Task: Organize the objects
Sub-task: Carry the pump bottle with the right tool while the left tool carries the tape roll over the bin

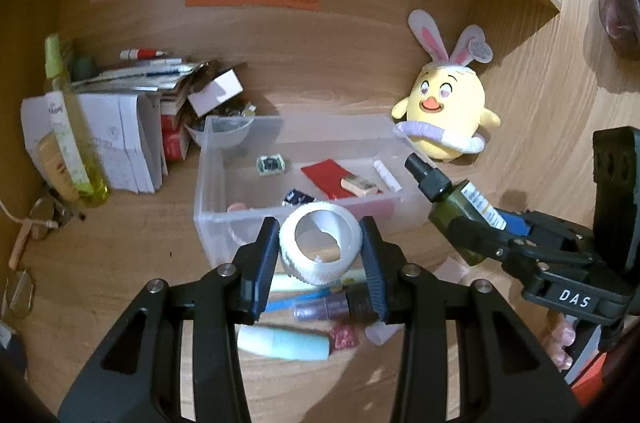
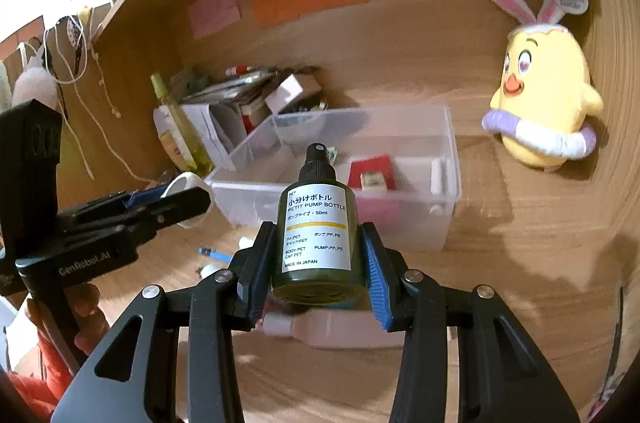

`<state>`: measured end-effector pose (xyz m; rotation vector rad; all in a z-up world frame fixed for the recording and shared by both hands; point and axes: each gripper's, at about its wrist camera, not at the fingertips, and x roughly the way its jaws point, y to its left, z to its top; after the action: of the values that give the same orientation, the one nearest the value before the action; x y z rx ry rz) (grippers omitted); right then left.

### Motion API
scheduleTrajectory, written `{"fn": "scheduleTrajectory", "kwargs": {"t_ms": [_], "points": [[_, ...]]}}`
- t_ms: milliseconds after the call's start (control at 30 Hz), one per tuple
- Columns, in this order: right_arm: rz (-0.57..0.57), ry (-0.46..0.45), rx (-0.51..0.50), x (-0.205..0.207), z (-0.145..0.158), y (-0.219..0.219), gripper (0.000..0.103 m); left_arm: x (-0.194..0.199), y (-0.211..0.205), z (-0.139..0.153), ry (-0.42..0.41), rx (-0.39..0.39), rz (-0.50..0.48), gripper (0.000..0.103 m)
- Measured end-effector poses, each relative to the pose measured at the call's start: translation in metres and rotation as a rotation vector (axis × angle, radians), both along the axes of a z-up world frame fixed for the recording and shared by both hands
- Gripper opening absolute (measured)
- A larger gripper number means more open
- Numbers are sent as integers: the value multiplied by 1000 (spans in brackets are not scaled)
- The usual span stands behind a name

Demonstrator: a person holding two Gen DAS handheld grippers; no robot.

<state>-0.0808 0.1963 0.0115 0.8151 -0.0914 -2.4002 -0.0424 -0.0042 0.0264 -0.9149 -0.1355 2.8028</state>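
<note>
Between the blue pads of your left gripper (image 1: 320,255) sits a white ribbed ring (image 1: 320,243), pinched on both sides with its open bore facing the camera. You are holding it above the wooden desk (image 1: 120,263), just in front of the near wall of the clear plastic bin (image 1: 224,211). Your right gripper (image 2: 320,259) clamps the dark green pump bottle (image 2: 318,227) around its lower body; the bottle points forward along the fingers, black pump head toward the bin and white label facing up. In the left wrist view the right gripper (image 1: 480,235) enters from the right side, angled toward the bin's near right corner, with the bottle (image 1: 456,199) tilted so that its pump head is beside that corner. In the right wrist view the left gripper (image 2: 176,203) reaches in from the left, roughly level, with the ring (image 2: 186,183) at its tip near the bin's left end. Both tools are near each other but apart. Inside the bin lie a red card (image 1: 326,177), a small eraser-like block (image 1: 360,185), a white tube (image 1: 387,176) and several small packets. Below the left gripper, loose items lie on the desk, including a pale blue tube (image 1: 284,343). A yellow chick plush (image 1: 444,111) with rabbit ears stands behind the bin's right end, and a yellow-green spray bottle (image 1: 68,127) stands against stacked papers (image 1: 128,139) to the left.
</note>
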Motion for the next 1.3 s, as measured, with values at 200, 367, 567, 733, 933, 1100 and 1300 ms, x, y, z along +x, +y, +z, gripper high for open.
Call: {"fn": "scheduleTrajectory", "kwargs": {"t_ms": [200,367,567,733,933,1100,1300], "points": [[-21,52,-16,-8,18,2,38,-20,1,3,-4,-13,-3,40],[-31,78,-23,-21,30,2,38,-38,1,9,-10,-13,-14,40],[-41,94,18,-45,39,-4,38,-61,0,12,-33,-4,-21,40],[-56,98,56,-63,41,-11,38,-80,-1,8,-61,-18,-9,40],[-53,52,93,-85,25,-21,38,-96,-4,-6,-101,-24,7,40],[-61,-4,128,-102,4,-26,38,-114,-9,-21,-161,-15,18,40],[-81,-43,168,-116,-10,-27,38,-124,-5,-38,-215,-5,12,40]]}}
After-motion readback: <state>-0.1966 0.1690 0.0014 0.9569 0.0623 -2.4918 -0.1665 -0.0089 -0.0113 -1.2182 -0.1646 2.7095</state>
